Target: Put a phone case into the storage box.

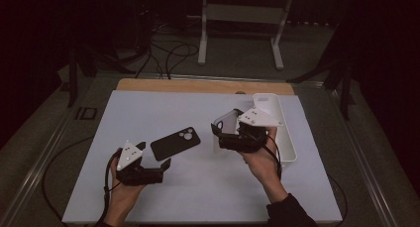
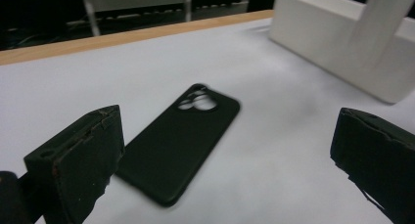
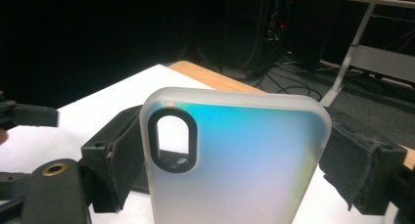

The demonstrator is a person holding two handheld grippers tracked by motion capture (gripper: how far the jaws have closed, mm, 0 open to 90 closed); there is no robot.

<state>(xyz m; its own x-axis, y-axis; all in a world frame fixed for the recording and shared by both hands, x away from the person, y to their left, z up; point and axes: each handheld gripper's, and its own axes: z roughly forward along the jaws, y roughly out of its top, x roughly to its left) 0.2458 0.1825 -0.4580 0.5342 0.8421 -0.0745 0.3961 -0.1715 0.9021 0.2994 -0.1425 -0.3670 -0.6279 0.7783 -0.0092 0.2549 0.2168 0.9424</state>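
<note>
- The fingers (image 3: 112, 160) of the right gripper (image 3: 235, 165) press on both long edges of a frosted translucent phone case with a black-rimmed oval camera cutout (image 3: 235, 155), holding it upright between them, cutout end up.
- In the high view this right gripper (image 1: 225, 130) is held in a hand (image 1: 262, 160) above the white table (image 1: 163, 197), just left of a long white rectangular tray (image 1: 287, 142) that lies along the table's right side; a second white phone case (image 1: 267, 105) leans at the tray's far end.
- The fingers (image 2: 83, 155) of the left gripper (image 2: 225, 160) stand wide apart with nothing between them.
- A matte black phone case with a round camera cutout (image 2: 178, 143) lies flat on the table just ahead of those spread fingers, nearer the finger at the left of the left gripper view, its cutout end pointing away; it touches neither finger.
- In the high view the left gripper (image 1: 156, 165) sits low on the table's near left, and the black case (image 1: 175, 142) lies slantwise just beyond its tips, between the two grippers.
- A wooden strip (image 1: 203, 85) edges the table's far side.
</note>
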